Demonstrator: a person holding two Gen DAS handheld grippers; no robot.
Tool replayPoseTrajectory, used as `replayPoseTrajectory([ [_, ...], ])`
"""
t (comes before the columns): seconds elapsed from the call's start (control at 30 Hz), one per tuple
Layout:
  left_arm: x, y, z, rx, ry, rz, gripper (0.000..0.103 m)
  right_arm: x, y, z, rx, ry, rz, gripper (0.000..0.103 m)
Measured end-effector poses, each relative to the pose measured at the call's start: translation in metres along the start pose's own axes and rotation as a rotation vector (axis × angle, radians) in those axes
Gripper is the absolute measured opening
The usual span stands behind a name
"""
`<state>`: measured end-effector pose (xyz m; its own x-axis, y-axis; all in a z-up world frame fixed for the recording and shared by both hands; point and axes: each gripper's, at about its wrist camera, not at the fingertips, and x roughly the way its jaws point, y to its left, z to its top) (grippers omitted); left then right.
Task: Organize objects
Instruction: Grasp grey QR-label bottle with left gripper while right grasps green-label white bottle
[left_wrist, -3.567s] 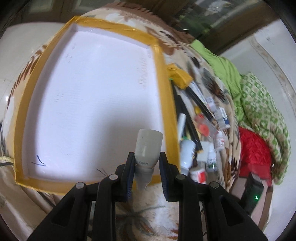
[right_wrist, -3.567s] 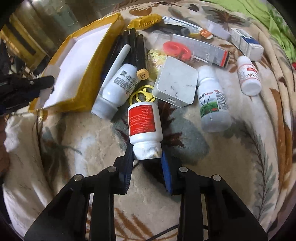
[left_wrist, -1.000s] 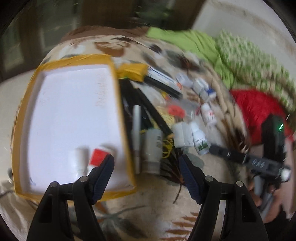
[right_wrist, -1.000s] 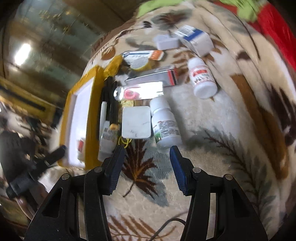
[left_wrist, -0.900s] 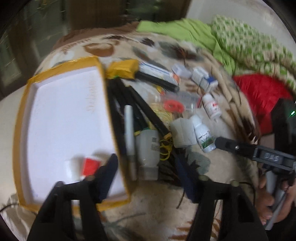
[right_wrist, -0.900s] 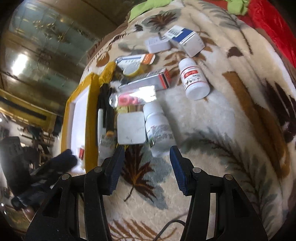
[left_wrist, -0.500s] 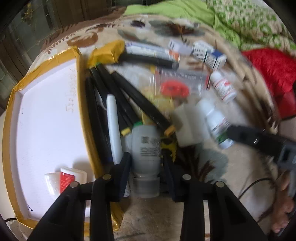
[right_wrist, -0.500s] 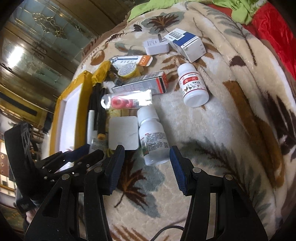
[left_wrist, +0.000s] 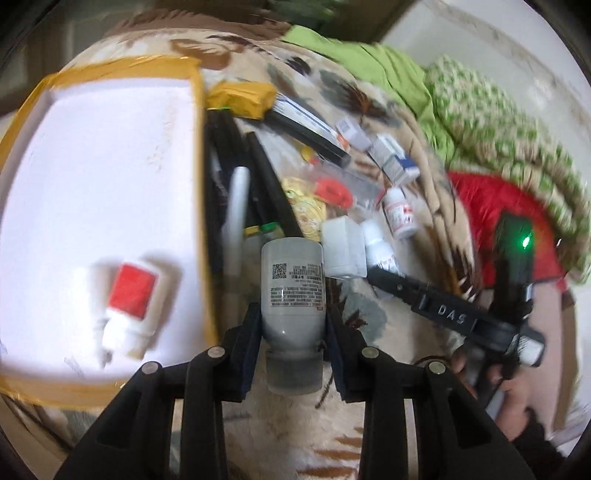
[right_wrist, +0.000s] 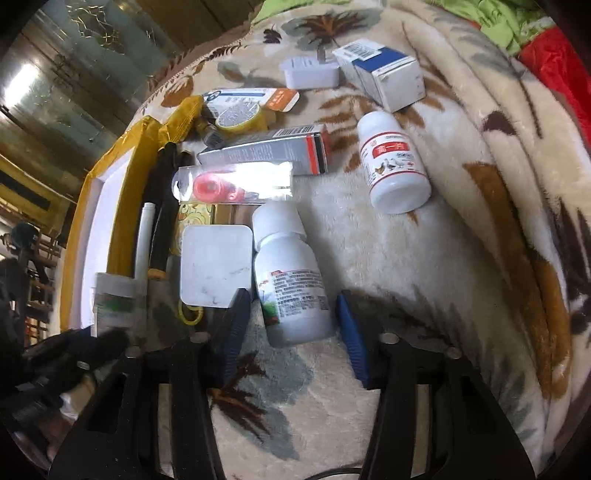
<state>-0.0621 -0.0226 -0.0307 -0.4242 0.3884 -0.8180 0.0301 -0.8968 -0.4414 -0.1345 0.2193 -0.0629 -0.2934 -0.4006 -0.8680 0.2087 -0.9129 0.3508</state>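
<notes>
My left gripper (left_wrist: 291, 325) is shut on a grey-white bottle (left_wrist: 292, 284) with a printed label, held just right of the yellow-edged white tray (left_wrist: 92, 155). A red-labelled bottle (left_wrist: 129, 302) and a small white bottle lie in the tray. My right gripper (right_wrist: 291, 325) is open, its blue pads (right_wrist: 349, 332) on either side of a white bottle with a green picture label (right_wrist: 291, 280) that lies on the blanket. The held bottle also shows at the left in the right wrist view (right_wrist: 114, 299).
On the leaf-patterned blanket (right_wrist: 461, 258) lie a white square box (right_wrist: 214, 266), black pens (right_wrist: 162, 206), a white pen (right_wrist: 144, 240), a red reel in a clear pack (right_wrist: 232, 184), a red-labelled white bottle (right_wrist: 395, 166), cartons (right_wrist: 384, 74) and a yellow tin (right_wrist: 240, 118).
My left gripper closed on the grey-white bottle and lifted it off the pile. My right gripper moved down around the green-labelled bottle.
</notes>
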Motion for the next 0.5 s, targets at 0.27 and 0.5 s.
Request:
replayPoseTrajectory([
  [0.27, -0.02, 0.019, -0.004, -0.077, -0.038, -0.042, 0.033, -0.004, 0.01, -0.017, 0.02, 0.065, -0.037, 0.036],
  [0.5, -0.029, 0.028, -0.008, -0.117, -0.071, -0.031, 0.033, 0.003, 0.015, -0.009, 0.03, 0.063, -0.068, 0.034],
])
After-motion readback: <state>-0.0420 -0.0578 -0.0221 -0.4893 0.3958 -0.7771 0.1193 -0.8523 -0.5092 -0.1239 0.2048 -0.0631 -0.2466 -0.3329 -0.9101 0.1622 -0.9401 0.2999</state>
